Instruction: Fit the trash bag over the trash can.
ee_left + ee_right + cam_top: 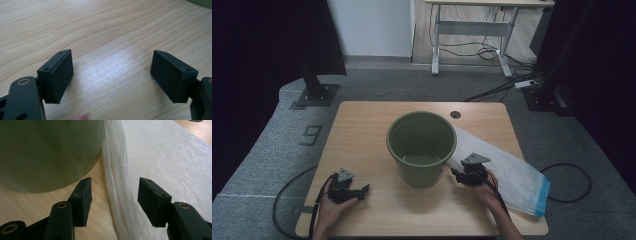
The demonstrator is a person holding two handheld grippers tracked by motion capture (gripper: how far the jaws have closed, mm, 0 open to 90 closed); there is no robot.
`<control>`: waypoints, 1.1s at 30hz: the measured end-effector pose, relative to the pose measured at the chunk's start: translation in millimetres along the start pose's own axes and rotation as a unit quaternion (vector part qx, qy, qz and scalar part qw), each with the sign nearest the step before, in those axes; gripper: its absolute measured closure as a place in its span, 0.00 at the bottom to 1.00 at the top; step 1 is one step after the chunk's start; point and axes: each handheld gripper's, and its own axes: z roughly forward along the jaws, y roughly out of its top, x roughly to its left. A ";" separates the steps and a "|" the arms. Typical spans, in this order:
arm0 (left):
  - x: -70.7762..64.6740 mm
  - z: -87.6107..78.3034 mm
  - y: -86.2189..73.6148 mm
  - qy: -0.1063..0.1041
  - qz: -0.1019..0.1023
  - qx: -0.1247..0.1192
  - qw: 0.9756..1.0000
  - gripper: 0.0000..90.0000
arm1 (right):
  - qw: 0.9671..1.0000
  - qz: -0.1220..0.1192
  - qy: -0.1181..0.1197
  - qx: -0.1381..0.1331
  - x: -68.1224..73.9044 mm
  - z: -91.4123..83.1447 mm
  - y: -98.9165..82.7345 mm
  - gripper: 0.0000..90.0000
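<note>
A green plastic bucket (422, 145) stands upright in the middle of the wooden table (362, 130); its inside looks empty. Behind and to the right of it lies a flat white plastic bag (507, 170) with a blue end, reaching the table's right front edge. My right gripper (455, 172) is low at the bucket's right foot, open. In the right gripper view the bag's folded edge (117, 190) runs between the jaws of the right gripper (113, 197), with the bucket wall (45, 152) at left; the pads do not press it. My left gripper (362, 191) rests at the front left, open over bare wood (112, 75).
A dark cable hole (455, 114) sits near the table's far edge. On the carpet stand a black stand base (314, 92) at far left and a desk frame (472, 30) with loose cables behind. Each gripper's cable trails off the table's front.
</note>
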 end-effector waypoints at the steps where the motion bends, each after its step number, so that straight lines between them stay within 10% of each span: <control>1: 0.0 0.0 0.0 0.000 0.000 0.000 1.000 0.20 | 1.000 -0.002 0.001 0.001 -0.4 6.7 3.0 0.49; 10: -0.1 0.0 -0.1 0.000 -0.001 0.000 1.000 0.20 | 1.000 -0.024 0.005 0.009 0.2 26.1 15.2 0.55; 22: 0.0 0.0 0.0 0.000 0.000 0.000 1.000 0.20 | 1.000 0.004 0.008 0.024 -7.3 31.8 11.0 0.97; 33: 0.1 0.3 0.2 0.000 -0.001 0.000 1.000 0.20 | 0.998 0.045 -0.011 -0.053 -21.8 -8.8 22.5 0.98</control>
